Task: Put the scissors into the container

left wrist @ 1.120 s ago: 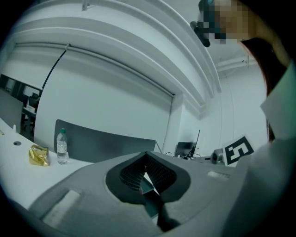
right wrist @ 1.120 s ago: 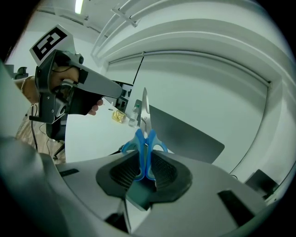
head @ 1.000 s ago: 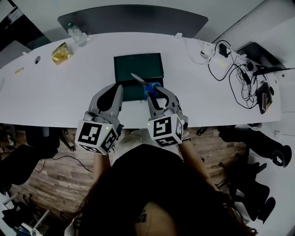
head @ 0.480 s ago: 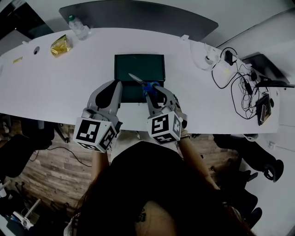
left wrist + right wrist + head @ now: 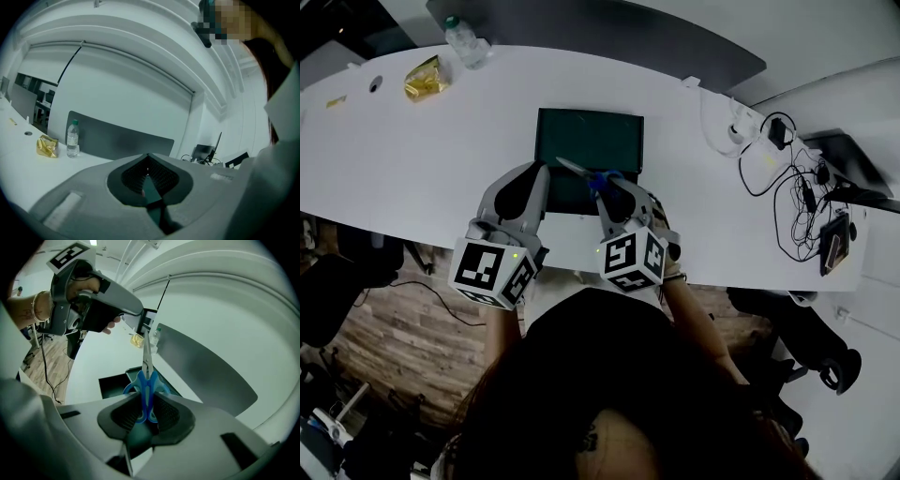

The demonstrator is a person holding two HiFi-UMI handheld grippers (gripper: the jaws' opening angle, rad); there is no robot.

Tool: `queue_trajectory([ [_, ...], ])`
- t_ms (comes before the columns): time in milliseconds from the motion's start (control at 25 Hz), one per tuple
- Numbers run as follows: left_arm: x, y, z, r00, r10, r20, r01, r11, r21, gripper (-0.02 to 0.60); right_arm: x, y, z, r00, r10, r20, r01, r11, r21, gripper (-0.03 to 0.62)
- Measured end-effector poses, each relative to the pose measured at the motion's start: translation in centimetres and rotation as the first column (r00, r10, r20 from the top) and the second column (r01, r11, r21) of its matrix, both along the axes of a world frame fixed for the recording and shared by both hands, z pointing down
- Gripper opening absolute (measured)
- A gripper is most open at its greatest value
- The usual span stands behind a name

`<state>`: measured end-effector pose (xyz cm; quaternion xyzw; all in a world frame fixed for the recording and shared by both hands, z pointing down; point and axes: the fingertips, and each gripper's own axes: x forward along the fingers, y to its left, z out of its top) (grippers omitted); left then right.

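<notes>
The right tool (image 5: 612,185) is gripping the blue-handled scissors (image 5: 584,173) by the handles, with the blades pointing toward the surface's left end above the dark container (image 5: 609,131). The container is sitting on the white surface (image 5: 441,159), midway along and close to its near edge. The left tool (image 5: 538,176) is hovering at the container's left wall, possibly touching it; the dim picture is leaving that unclear. A bottle (image 5: 467,42) and a gold packet (image 5: 423,79) are sitting near the far left corner, and cables (image 5: 787,178) are sprawling at the right end.
</notes>
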<state>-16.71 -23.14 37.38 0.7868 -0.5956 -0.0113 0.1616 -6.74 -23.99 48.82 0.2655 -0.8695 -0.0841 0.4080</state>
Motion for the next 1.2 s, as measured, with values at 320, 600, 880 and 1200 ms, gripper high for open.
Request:
queue_trajectory([
  [320,-0.5,-0.6,1.3,0.999,-0.043,-0.006,0.043,0.999,-0.026,0.011,-0.3,-0.3,2.8,0.994,-0.086,-0.067,0.084,0.996,-0.039,0.087],
  [600,-0.6,-0.9,2.2,0.998,-0.067,-0.009,0.066,0.997,-0.045,0.011,-0.7,-0.3,5.2,0.979,-0.159,-0.131,0.150,0.986,-0.076,0.087],
  [880,-1.1,-1.0,3.1,0.995,-0.097,-0.019,0.096,0.993,-0.066,0.011,-1.0,-0.3,7.7,0.957,-0.215,-0.192,0.193,0.973,-0.129,0.089],
  [1200,-2.6,-0.8,4.3,0.989,-0.148,-0.022,0.146,0.985,-0.095,0.011,-1.0,-0.3,10.2,0.928,-0.269,-0.259,0.225,0.956,-0.187,0.089],
])
